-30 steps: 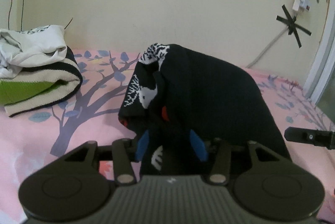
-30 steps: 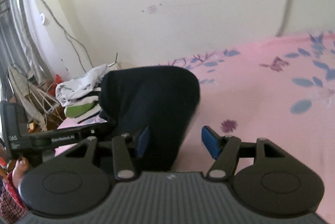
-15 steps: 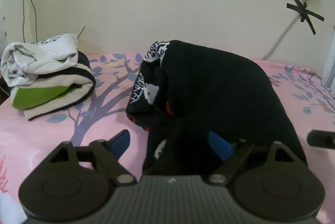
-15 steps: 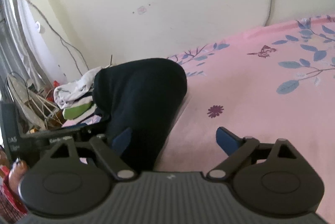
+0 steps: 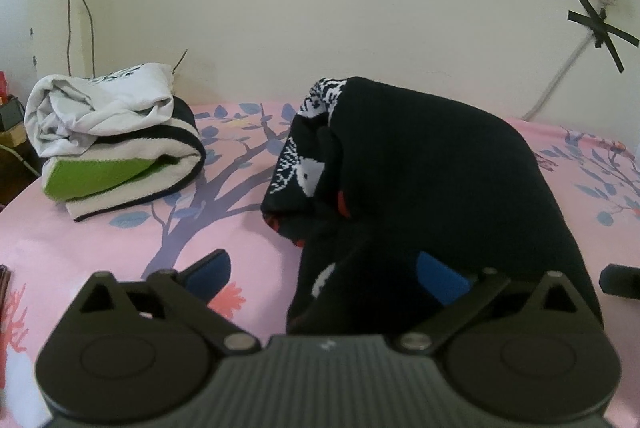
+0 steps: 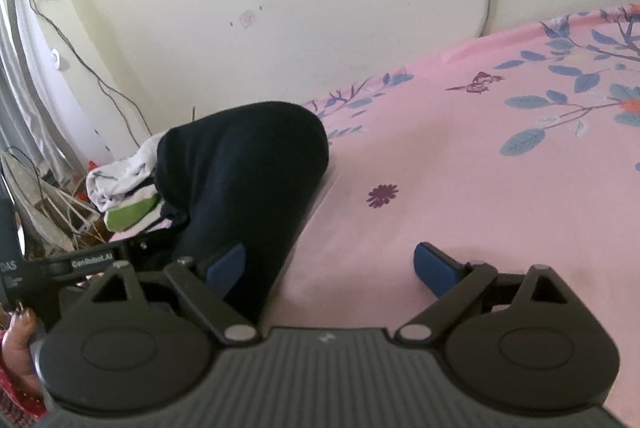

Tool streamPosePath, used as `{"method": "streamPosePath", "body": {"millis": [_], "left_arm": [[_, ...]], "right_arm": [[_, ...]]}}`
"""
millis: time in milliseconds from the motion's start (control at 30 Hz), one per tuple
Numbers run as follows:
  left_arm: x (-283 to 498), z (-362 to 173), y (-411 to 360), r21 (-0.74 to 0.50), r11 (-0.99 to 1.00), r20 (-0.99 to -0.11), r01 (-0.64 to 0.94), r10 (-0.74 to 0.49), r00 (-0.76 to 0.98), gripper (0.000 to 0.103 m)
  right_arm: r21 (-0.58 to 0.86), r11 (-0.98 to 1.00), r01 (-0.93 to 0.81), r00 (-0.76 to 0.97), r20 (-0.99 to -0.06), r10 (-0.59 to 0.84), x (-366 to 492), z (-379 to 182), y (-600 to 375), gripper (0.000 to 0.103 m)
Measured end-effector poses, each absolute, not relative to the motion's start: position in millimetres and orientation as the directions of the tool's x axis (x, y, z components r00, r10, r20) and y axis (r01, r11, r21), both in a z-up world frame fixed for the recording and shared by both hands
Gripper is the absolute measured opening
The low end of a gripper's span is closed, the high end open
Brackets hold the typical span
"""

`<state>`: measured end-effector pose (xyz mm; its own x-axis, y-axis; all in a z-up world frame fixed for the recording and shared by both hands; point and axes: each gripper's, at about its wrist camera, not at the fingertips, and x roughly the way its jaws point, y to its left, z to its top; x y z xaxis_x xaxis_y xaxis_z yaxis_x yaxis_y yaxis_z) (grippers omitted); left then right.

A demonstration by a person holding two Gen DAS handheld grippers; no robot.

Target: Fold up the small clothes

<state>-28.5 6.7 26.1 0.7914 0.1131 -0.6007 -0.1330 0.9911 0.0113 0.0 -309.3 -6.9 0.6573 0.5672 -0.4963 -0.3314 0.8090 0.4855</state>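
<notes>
A black knitted garment (image 5: 420,171) with white and red pattern lies folded in a mound on the pink bedsheet (image 5: 100,244). My left gripper (image 5: 324,276) is open, its near edge between the blue pads, not gripped. In the right wrist view the same black garment (image 6: 248,171) lies left of centre. My right gripper (image 6: 330,268) is open, its left pad against the garment's side, its right pad over bare sheet.
A stack of folded clothes (image 5: 112,143), white, black-striped and green, sits at the back left of the bed; it also shows in the right wrist view (image 6: 124,195). The wall runs behind the bed. The left gripper's body (image 6: 80,260) sits left of the garment.
Both grippers opened and let go of the black garment, which now rests on the bed. Both have pulled back slightly.
</notes>
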Motion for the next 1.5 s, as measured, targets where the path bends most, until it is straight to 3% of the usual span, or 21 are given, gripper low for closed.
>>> {"method": "streamPosePath", "body": {"millis": [233, 367, 500, 533, 600, 633, 667, 767, 867, 933, 1033, 1133, 1200, 1300, 1367, 1500], "left_arm": [[-40.3, 34.0, 26.2, -0.046, 0.987, -0.553, -0.156, 0.105, 0.827, 0.103], [-42.8, 35.6, 43.5, -0.121, 0.977, -0.553, -0.175, 0.081, 0.829, 0.103], [-43.5, 31.8, 42.8, -0.196, 0.976, -0.573, -0.094, -0.036, 0.819, 0.101], [-44.4, 30.8, 37.3, -0.171, 0.982, -0.571, -0.075, -0.037, 0.82, 0.095], [-41.8, 26.7, 27.3, -0.119, 0.992, -0.581, -0.035, -0.041, 0.813, 0.072], [-38.8, 23.1, 24.1, -0.108, 0.994, -0.597, -0.013, -0.054, 0.8, 0.048], [-34.9, 18.1, 22.7, -0.108, 0.994, -0.618, 0.006, -0.072, 0.783, 0.032], [-38.0, 13.2, 18.6, -0.086, 0.996, -0.615, 0.04, -0.084, 0.784, 0.021], [-45.9, 14.7, 20.3, -0.073, 0.996, -0.61, 0.056, -0.089, 0.787, 0.014], [-50.9, 15.1, 28.8, -0.119, 0.991, -0.61, 0.064, -0.124, 0.783, 0.012], [-57.6, 13.0, 44.1, -0.183, 0.981, -0.613, 0.066, -0.166, 0.773, 0.012], [-59.9, 10.1, 57.2, -0.222, 0.974, -0.624, 0.05, -0.182, 0.76, 0.011], [-58.4, 10.6, 67.9, -0.26, 0.965, -0.634, 0.021, -0.187, 0.75, 0.012], [-63.1, 18.9, 66.9, -0.225, 0.974, -0.629, 0.019, -0.16, 0.761, 0.025], [-69.2, 25.4, 64.8, -0.195, 0.98, -0.609, 0.024, -0.14, 0.781, 0.05], [-75.3, 29.4, 64.0, -0.21, 0.977, -0.589, 0.019, -0.142, 0.796, 0.06]], "right_arm": [[0.423, 0.787, -0.448, 0.668, -0.426, 0.61, 10.6, 26.6, -289.2, 0.089], [0.296, 0.761, -0.577, 0.648, -0.401, 0.648, 31.8, 59.0, -250.2, 0.071], [0.163, 0.73, -0.663, 0.618, -0.43, 0.658, 66.6, 75.0, -189.5, 0.063], [0.153, 0.715, -0.682, 0.601, -0.44, 0.667, 74.9, 76.7, -176.5, 0.057], [0.139, 0.676, -0.723, 0.551, -0.473, 0.687, 93.7, 77.3, -144.9, 0.041], [0.129, 0.665, -0.735, 0.53, -0.503, 0.683, 104.5, 75.5, -127.1, 0.029], [0.109, 0.665, -0.739, 0.521, -0.533, 0.667, 113.3, 72.3, -111.2, 0.023], [0.062, 0.657, -0.751, 0.467, -0.653, 0.596, 149.1, 43.5, -70.9, 0.024], [0.284, 0.683, -0.673, 0.361, -0.68, 0.638, 186.9, 21.3, -71.5, 0.037], [0.331, 0.67, -0.664, 0.343, -0.661, 0.667, 189.1, 12.3, -77.2, 0.045], [0.378, 0.683, -0.626, 0.347, -0.649, 0.677, 189.5, 4.1, -89.0, 0.068], [0.312, 0.717, -0.624, 0.403, -0.657, 0.637, 182.5, 7.8, -83.0, 0.08], [0.275, 0.722, -0.635, 0.447, -0.631, 0.634, 173.3, 13.0, -83.1, 0.081], [0.29, 0.716, -0.635, 0.497, -0.557, 0.665, 159.7, 26.9, -105.6, 0.081], [0.328, 0.713, -0.62, 0.523, -0.504, 0.687, 147.9, 36.7, -130.4, 0.081], [0.321, 0.728, -0.606, 0.597, -0.422, 0.682, 107.1, 47.1, -185.9, 0.081]]}}
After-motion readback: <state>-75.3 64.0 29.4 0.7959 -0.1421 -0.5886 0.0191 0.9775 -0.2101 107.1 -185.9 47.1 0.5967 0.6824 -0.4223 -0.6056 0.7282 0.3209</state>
